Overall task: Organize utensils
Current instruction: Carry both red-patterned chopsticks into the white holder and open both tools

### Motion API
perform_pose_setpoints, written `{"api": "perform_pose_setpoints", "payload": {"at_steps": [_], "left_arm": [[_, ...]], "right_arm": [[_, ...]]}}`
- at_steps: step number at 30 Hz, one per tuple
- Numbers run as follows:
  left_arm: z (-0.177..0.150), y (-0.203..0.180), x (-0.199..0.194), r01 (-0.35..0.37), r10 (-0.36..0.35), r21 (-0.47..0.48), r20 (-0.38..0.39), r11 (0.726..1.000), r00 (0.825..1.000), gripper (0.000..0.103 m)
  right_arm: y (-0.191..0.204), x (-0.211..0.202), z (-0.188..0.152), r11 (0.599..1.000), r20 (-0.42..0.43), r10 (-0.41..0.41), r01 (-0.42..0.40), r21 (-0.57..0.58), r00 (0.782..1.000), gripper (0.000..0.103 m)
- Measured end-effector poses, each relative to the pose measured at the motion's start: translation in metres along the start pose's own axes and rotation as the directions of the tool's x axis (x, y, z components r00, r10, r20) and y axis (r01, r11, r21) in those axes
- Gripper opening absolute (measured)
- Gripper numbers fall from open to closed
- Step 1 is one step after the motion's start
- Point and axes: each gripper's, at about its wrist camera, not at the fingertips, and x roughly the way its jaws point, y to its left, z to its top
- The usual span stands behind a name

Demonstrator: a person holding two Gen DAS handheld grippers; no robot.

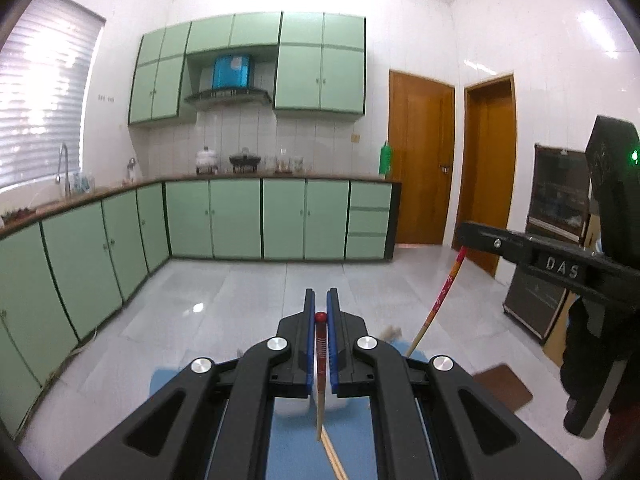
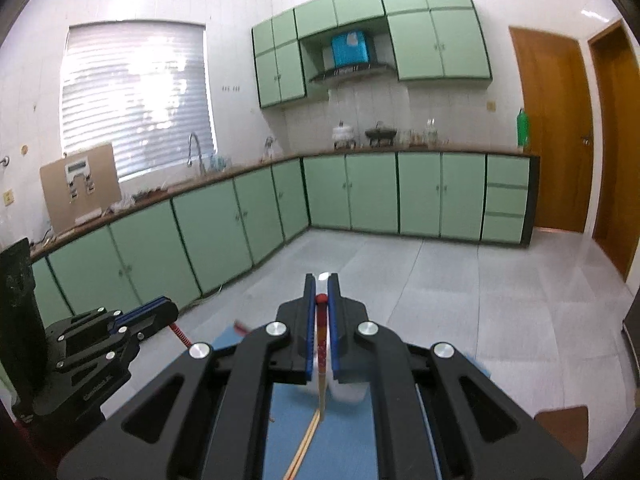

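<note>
- You've got a chopstick in each hand: the left gripper (image 1: pixel 321 312) has its jaws clamped on the left chopstick (image 1: pixel 320 364), red-tipped end up between the blue pads (image 1: pixel 308 344), pale shaft hanging down.
- Your right gripper (image 2: pixel 321 296) matches it, jaws closed on the right chopstick (image 2: pixel 321 360), held the same way.
- Both sticks hang above the blue mat (image 1: pixel 296 452) on the table, clear of it as far as you can see.
- By my reading you're in the carry step: both picked, neither placed.
- Next you need a holder or slot, with each stick lowered in tip first without letting it swing; no such holder shows plainly in either view.
- A white cup-like shape (image 2: pixel 348 392) sits blurred behind the jaws; you can't tell what it is.
- The left view shows the right chopstick's patterned upper part from the side; the right view shows more chopsticks (image 2: pixel 304 448) lying on the mat, plus the left gripper's closed jaws from outside.
</note>
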Motion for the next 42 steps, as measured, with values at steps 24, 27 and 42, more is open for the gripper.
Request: {"api": "perform_pose_setpoints", "payload": {"at_steps": [24, 27, 42], "left_arm": [[-0.018, 0.032, 0.143, -0.052, 0.05, -0.019, -0.081, 0.998, 0.995, 0.006], [-0.022, 0.037, 0.141, -0.063, 0.06, -0.024, -0.092, 0.998, 0.994, 0.017], [-0.039, 0.032, 0.041, -0.077, 0.075, -0.034, -0.04, 0.996, 0.996, 0.071]], "right_arm": [[-0.028, 0.16, -0.031, 0.998, -0.108, -0.069, 0.069, 0.001, 0.992, 0.006], [-0.028, 0.159, -0.037, 0.997, -0.125, -0.077, 0.079, 0.009, 0.989, 0.015], [-0.04, 0.041, -0.076, 0.985, -0.019, -0.169, 0.17, 0.026, 0.985, 0.089]]}}
